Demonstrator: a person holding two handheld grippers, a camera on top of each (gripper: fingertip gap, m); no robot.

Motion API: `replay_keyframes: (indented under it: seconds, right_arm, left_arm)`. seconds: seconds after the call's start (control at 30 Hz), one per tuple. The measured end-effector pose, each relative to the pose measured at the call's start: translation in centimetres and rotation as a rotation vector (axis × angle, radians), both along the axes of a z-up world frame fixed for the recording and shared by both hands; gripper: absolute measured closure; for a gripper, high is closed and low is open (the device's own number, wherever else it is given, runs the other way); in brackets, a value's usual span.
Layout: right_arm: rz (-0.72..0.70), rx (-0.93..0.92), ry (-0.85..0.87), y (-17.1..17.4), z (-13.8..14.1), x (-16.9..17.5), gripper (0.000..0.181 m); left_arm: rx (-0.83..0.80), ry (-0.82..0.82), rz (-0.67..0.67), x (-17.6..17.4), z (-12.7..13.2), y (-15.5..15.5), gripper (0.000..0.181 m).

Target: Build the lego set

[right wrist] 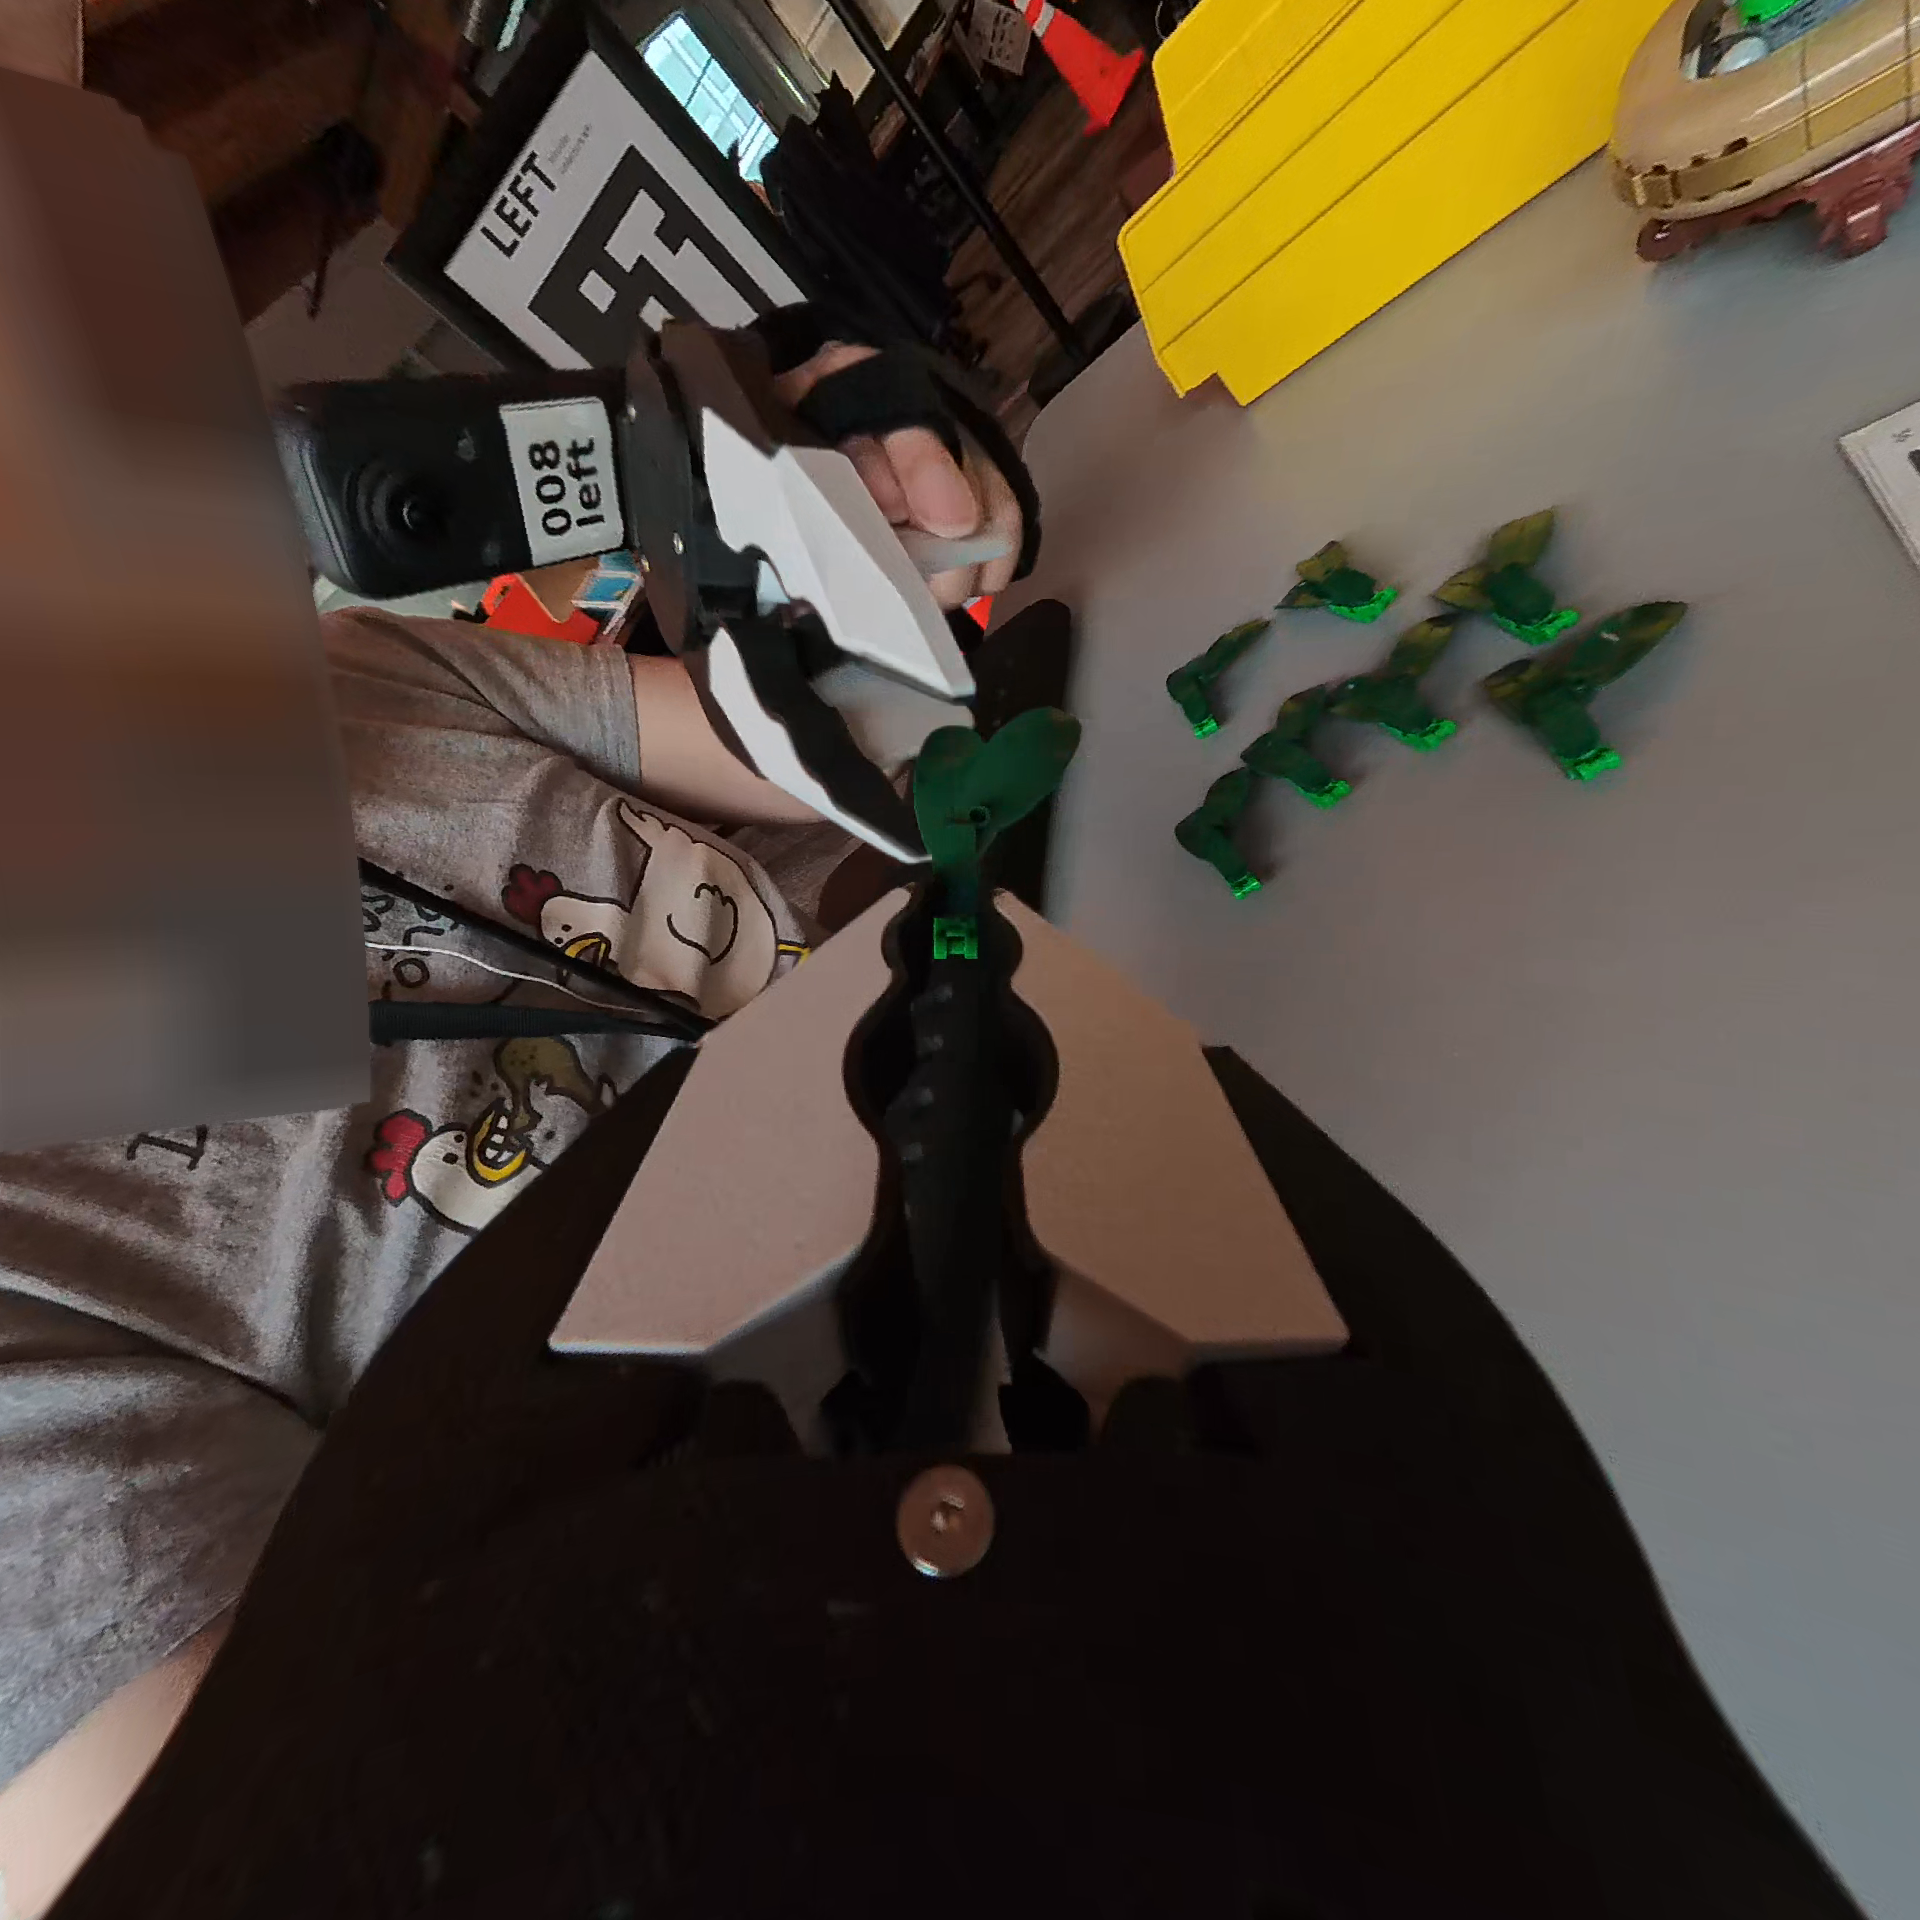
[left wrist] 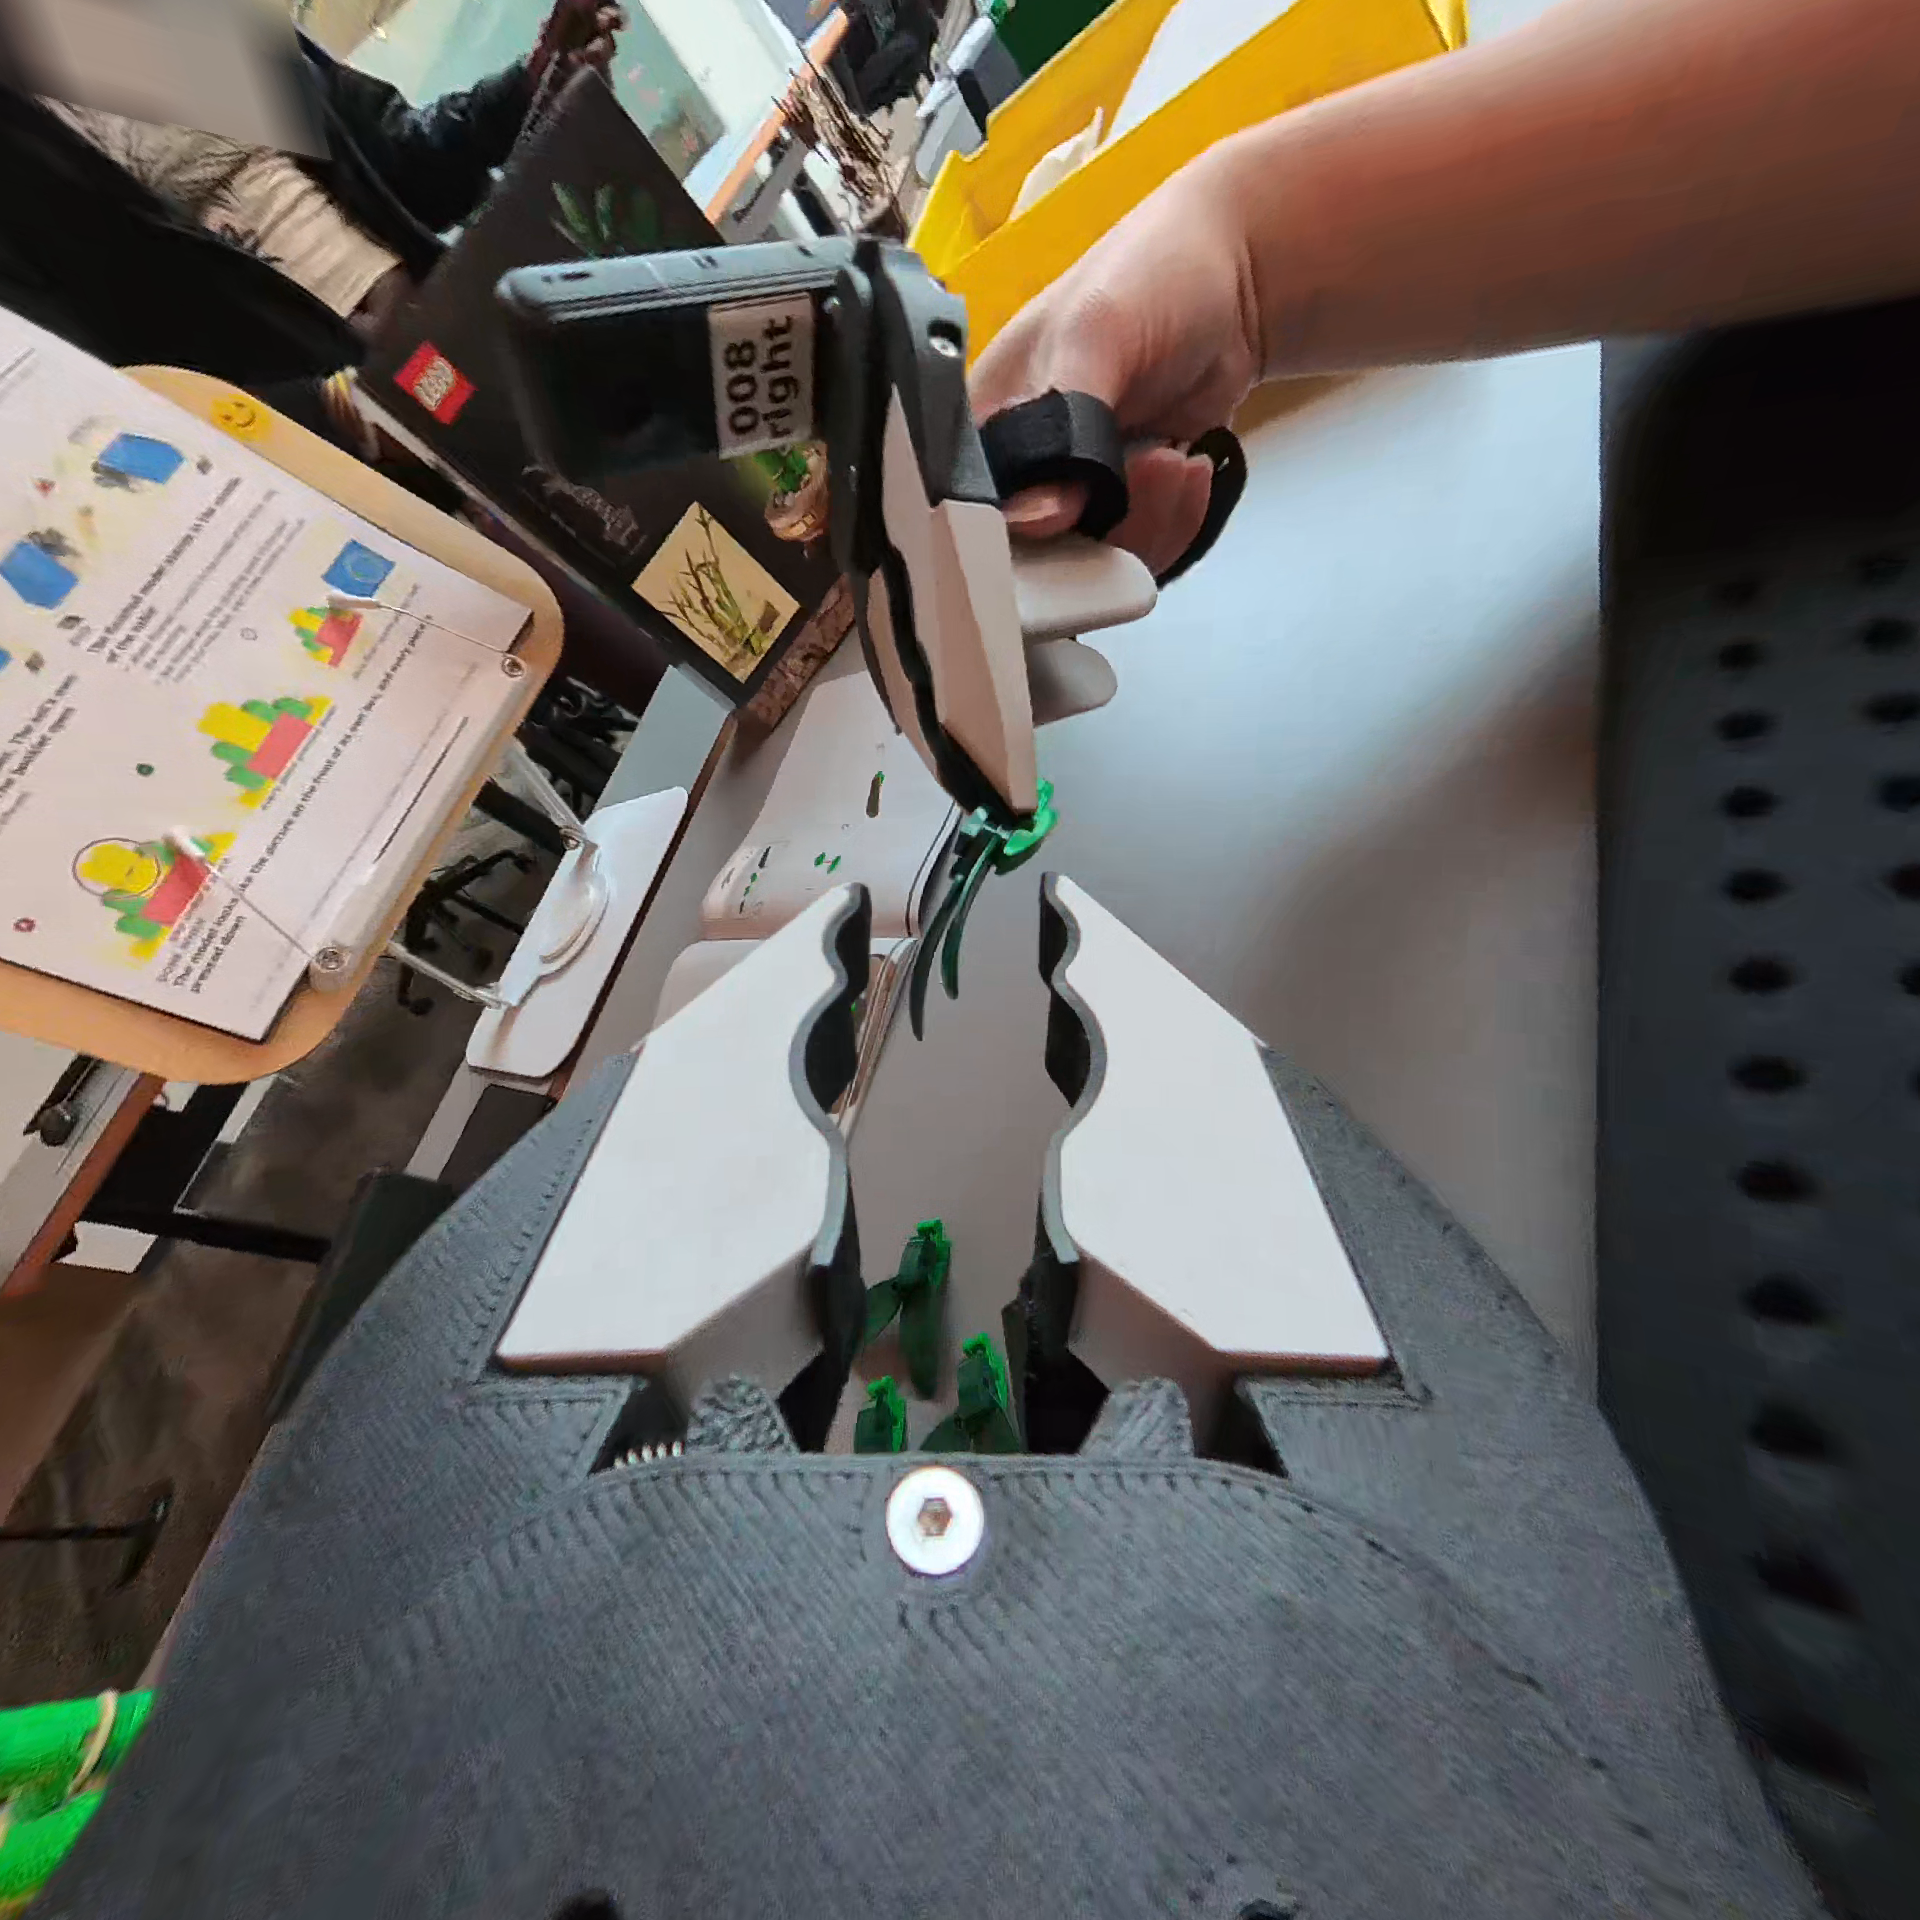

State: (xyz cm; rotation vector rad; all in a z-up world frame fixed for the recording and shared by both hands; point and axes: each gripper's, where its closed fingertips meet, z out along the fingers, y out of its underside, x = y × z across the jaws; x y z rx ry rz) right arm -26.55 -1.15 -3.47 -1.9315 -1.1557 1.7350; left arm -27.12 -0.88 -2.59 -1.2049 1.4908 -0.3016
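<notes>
Above the grey worktop (right wrist: 1455, 1039), both grippers meet at one green leaf piece (right wrist: 987, 779).
Yellow bins (right wrist: 1351, 187) sit at its far edge, a printed instruction sheet (left wrist: 208, 675) and logo-bearing dark box (left wrist: 582, 343) beyond; each gripper carries a white label; right gripper (right wrist: 951, 925) is clenched on the leaf piece, left gripper (left wrist: 951, 914) spread wide; loose leaf pieces (right wrist: 1403, 686) lie nearby.
</notes>
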Motion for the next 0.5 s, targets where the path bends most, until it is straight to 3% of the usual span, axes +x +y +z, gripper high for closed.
replay_keyframes:
  seconds: [0.07, 0.17, 0.33, 0.4, 0.5]
  right_arm:
    - [0.012, -0.056, 0.02, -0.2, 0.4, 0.2, 0.176]
    - [0.029, -0.177, 0.06, -0.3, 1.1, 0.3, 0.176]
    - [0.024, -0.27, 0.071, 0.0, 0.7, 0.4, 0.176]
    - [-0.02, -0.19, 0.002, 0.9, -1.0, 0.5, 0.176]
    - [-0.146, 0.158, -0.162, 4.6, -5.9, 1.3, 0.176]
  left_arm:
    - [0.006, 0.011, -0.003, 0.5, -0.2, 0.2, 0.152]
    - [0.011, 0.006, -0.014, 0.8, -0.2, 0.4, 0.169]
    - [-0.039, 0.006, -0.006, 0.9, -0.8, 0.8, 0.164]
    - [-0.075, 0.008, 0.01, 0.4, -1.3, 1.1, 0.151]
    - [-0.14, -0.056, 0.034, -0.9, -0.8, 1.5, 0.145]
